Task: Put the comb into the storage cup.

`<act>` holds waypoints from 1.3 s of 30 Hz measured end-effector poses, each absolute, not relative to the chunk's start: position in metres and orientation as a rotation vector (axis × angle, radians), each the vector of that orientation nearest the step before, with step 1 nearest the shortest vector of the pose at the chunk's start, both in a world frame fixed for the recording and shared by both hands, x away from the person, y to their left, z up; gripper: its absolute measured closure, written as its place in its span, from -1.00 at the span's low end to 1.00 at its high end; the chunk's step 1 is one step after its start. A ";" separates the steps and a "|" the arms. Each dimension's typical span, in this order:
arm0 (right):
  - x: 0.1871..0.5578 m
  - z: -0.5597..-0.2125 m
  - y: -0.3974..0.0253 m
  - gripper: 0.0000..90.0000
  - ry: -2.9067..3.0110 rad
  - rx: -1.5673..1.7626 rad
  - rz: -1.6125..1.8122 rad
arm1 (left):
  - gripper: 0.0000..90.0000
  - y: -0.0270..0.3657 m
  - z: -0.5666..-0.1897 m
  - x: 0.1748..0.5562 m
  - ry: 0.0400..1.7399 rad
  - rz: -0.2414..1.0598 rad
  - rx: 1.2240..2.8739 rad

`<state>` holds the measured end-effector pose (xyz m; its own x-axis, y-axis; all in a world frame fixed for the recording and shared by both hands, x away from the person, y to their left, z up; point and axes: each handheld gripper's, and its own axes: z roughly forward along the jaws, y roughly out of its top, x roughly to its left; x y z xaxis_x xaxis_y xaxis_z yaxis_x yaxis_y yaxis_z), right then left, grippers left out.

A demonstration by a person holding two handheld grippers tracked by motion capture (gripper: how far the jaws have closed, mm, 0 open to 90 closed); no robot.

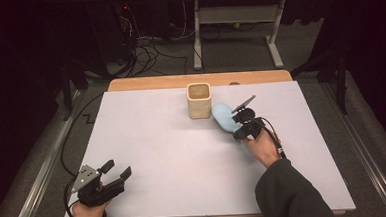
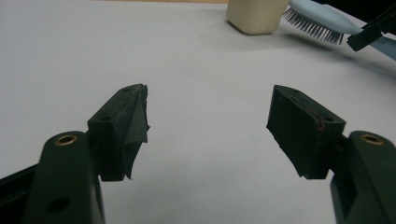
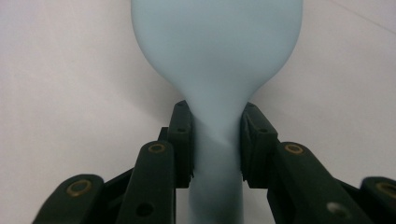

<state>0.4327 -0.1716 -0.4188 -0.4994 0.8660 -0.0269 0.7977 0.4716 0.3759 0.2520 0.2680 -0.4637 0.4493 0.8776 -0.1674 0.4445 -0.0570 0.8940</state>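
A light blue hairbrush (image 1: 223,116) is held just above the white table, its head beside the beige square cup (image 1: 199,100). My right gripper (image 1: 240,121) is shut on the brush's narrow handle (image 3: 217,140); the broad back of the head (image 3: 217,42) faces that camera. In the left gripper view the brush's dark bristles (image 2: 312,29) point down, right of the cup (image 2: 256,15). My left gripper (image 1: 118,170) rests near the table's front left corner, open, with nothing between its jaws (image 2: 209,128).
A white sheet (image 1: 183,159) covers the wooden table, whose bare far edge (image 1: 149,82) shows behind the cup. Beyond the table lie floor cables (image 1: 148,51) and the white legs of another desk (image 1: 236,21). Dark floor rails run along both sides.
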 end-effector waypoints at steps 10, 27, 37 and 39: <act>0.416 -0.408 -0.175 0.57 2.542 1.328 0.539 | -0.39 0.267 -0.462 0.251 1.151 0.539 1.688; 0.389 -0.399 -0.191 0.57 2.542 1.263 0.644 | -0.38 0.268 -0.461 0.252 1.172 0.531 1.684; 0.374 -0.397 -0.208 0.57 2.504 1.255 0.735 | -0.35 0.267 -0.460 0.252 1.150 0.535 1.676; 0.370 -0.397 -0.212 0.57 2.497 1.253 0.756 | -0.35 0.267 -0.459 0.252 1.156 0.546 1.670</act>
